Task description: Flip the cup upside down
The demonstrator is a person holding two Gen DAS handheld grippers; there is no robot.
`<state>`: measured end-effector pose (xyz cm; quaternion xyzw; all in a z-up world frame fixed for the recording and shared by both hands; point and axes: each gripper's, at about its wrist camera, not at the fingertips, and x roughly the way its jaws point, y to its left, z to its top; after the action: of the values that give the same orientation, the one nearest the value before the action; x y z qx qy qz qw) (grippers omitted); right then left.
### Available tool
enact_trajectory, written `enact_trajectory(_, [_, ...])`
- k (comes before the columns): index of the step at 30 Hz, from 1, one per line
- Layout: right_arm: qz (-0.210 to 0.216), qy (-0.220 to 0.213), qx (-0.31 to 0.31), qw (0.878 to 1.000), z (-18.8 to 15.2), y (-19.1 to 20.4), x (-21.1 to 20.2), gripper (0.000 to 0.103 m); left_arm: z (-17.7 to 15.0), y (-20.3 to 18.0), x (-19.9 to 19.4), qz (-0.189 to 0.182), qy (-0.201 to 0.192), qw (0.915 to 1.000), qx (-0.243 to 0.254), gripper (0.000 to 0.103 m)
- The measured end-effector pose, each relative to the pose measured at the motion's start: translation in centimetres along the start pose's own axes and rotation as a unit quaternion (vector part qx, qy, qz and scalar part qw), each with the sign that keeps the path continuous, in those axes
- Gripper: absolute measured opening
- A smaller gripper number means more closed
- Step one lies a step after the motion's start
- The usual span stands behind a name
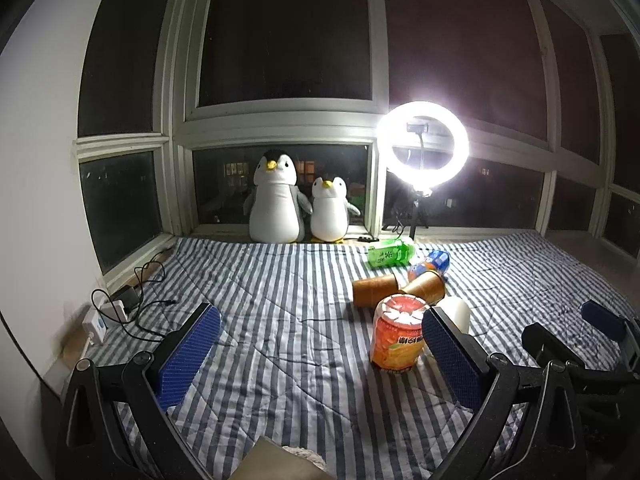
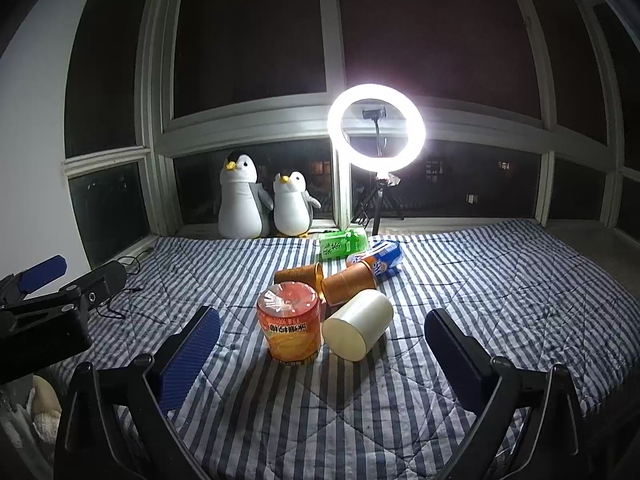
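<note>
An orange drink cup (image 2: 290,322) stands upside down on the striped blanket, label inverted; it also shows in the left wrist view (image 1: 398,332). A cream cup (image 2: 358,324) lies on its side just right of it, mostly hidden behind a finger in the left wrist view (image 1: 458,310). Two brown paper cups (image 2: 298,276) (image 2: 348,282) lie on their sides behind. My right gripper (image 2: 322,344) is open and empty, just short of the orange and cream cups. My left gripper (image 1: 320,344) is open and empty, left of the orange cup.
A green bottle (image 2: 344,244) and a blue-orange can (image 2: 378,260) lie behind the cups. Two plush penguins (image 2: 240,200) sit on the sill beside a lit ring light (image 2: 376,132). A power strip and cables (image 1: 116,308) lie at the blanket's left edge.
</note>
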<state>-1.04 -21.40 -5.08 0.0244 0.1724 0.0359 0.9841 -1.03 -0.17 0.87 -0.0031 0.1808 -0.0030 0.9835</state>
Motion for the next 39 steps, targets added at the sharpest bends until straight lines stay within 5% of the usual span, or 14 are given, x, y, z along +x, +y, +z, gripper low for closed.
enact_trajectory(15, [-0.019,-0.053,-0.003,0.998,0.8,0.3,-2.2,0.102,1.2,0.6,-3.0,0.019,-0.058,0.9981,-0.004,0.102])
enact_trajectory(39, [-0.017,-0.051,0.006,0.999,0.4,0.0,-2.0,0.102,1.0,0.5,-2.6,0.017,-0.058,0.9982,0.0,0.102])
